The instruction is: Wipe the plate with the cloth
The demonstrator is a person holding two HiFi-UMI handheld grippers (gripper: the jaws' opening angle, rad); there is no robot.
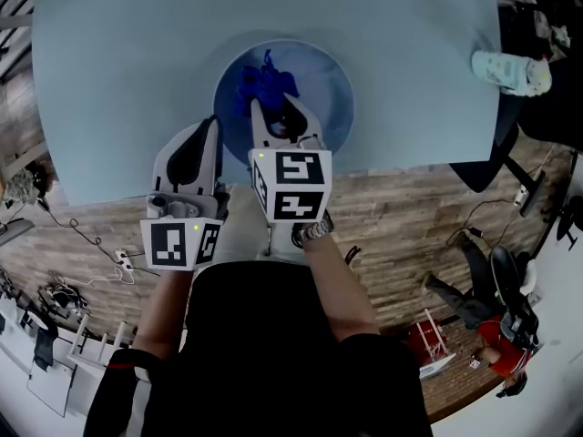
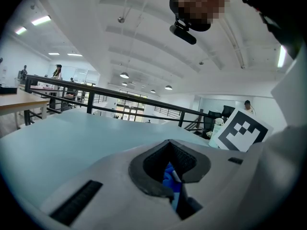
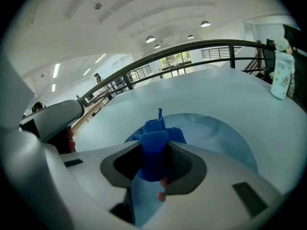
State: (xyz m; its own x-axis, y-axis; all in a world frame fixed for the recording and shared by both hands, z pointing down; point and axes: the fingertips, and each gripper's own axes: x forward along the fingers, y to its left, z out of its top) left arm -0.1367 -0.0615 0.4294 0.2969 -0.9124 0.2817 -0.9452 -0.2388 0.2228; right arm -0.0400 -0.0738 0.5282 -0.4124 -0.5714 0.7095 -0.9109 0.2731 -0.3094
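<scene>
Left gripper (image 1: 211, 135) sits at the plate (image 1: 321, 78) near-left rim. Its jaws are drawn together, and its own view shows a sliver of blue (image 2: 169, 178) in the pad gap. Judging by where the tips meet the rim in the head view, that's the plate edge, pinned to steady it, though it's too small to be sure. Right gripper (image 1: 281, 116) reaches in over the plate's near edge, jaws clamped on the cloth (image 1: 264, 82). The cloth is a bunched blue wad sticking up and forward out of the pads (image 3: 153, 150), and it hangs out over the plate's left-centre. Key relation: the bare plate surface (image 3: 218, 133) lies ahead and to the right of the cloth, so the wipe likely has to run away from the person and rightward across the bowl. The right gripper is the one on the job, since the left is parked on the rim. The cloth seems to be on or just above the plate; contact isn't clear. The plate sits mid-table (image 1: 127, 62), toward the near edge. 1 other item: a pale bottle (image 1: 510, 71), well right of the plate and not in the way. Nothing on the plate but the cloth. Risk, as a guess: the left gripper's tip is close to the wipe path on the left side.
</scene>
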